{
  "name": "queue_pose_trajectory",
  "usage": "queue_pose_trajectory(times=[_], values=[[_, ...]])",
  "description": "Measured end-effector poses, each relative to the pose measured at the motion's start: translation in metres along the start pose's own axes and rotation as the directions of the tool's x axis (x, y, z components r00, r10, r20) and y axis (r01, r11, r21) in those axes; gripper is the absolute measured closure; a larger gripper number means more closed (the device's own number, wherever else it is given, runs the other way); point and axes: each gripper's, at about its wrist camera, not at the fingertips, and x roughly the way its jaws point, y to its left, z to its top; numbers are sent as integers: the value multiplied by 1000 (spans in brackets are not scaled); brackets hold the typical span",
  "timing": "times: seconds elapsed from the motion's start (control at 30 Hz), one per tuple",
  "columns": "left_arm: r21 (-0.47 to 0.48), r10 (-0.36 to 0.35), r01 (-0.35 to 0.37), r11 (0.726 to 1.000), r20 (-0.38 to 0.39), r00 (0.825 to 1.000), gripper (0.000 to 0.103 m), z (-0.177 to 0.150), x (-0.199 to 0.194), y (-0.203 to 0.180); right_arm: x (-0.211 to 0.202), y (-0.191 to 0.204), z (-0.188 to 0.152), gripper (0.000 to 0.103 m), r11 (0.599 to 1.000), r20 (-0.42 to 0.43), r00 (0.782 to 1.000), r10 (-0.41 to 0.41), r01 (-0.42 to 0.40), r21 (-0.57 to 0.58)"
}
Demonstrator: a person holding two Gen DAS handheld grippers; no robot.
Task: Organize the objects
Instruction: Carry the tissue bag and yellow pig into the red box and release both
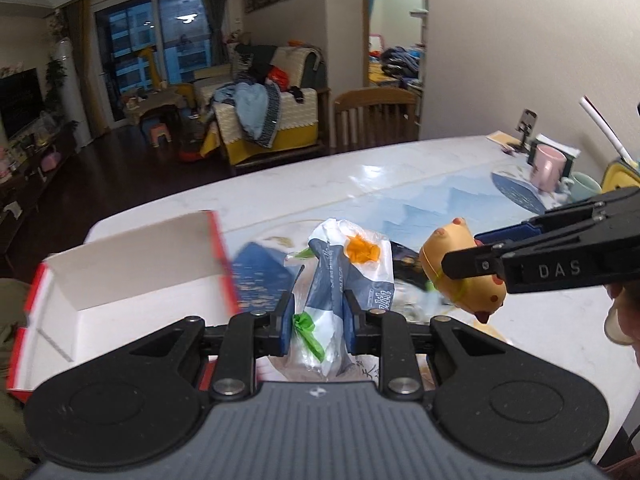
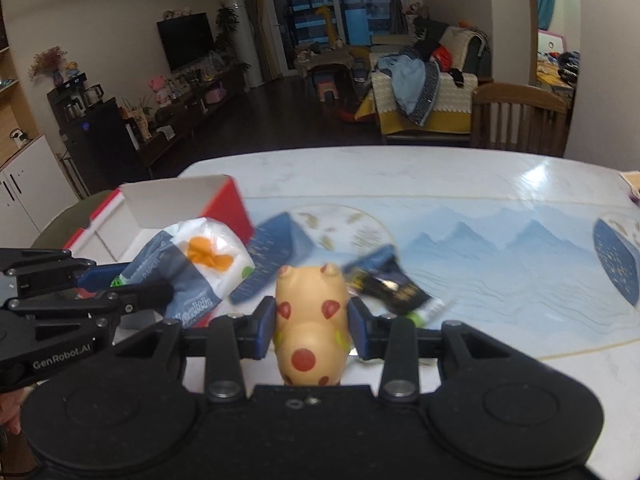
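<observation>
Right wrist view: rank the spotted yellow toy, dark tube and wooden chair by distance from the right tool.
1. Spotted yellow toy: clamped in the right tool.
2. Dark tube: on the table just ahead, right.
3. Wooden chair: beyond the table's far edge, right.

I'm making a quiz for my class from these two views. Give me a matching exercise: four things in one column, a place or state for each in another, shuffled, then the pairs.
Things:
1. tissue pack
2. spotted toy
3. red and white box
4. pink mug

States:
A. open, on the table's left end
B. held in the right tongs
C. standing far off by the wall
D. held in the left tongs

Pairs: 1-D, 2-B, 3-A, 4-C
</observation>
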Motion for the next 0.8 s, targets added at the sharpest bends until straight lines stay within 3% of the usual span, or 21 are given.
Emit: queue_pose_trajectory(times=[0.43, 0.8], values=[[-36, 106, -105, 994, 14, 994, 80, -8, -30, 139, 51, 124, 36, 65, 995, 15, 998, 66, -65, -75], [2, 206, -206, 979, -73, 976, 80, -1, 15, 218, 123, 189, 62, 65, 988, -38, 997, 62, -67, -140]])
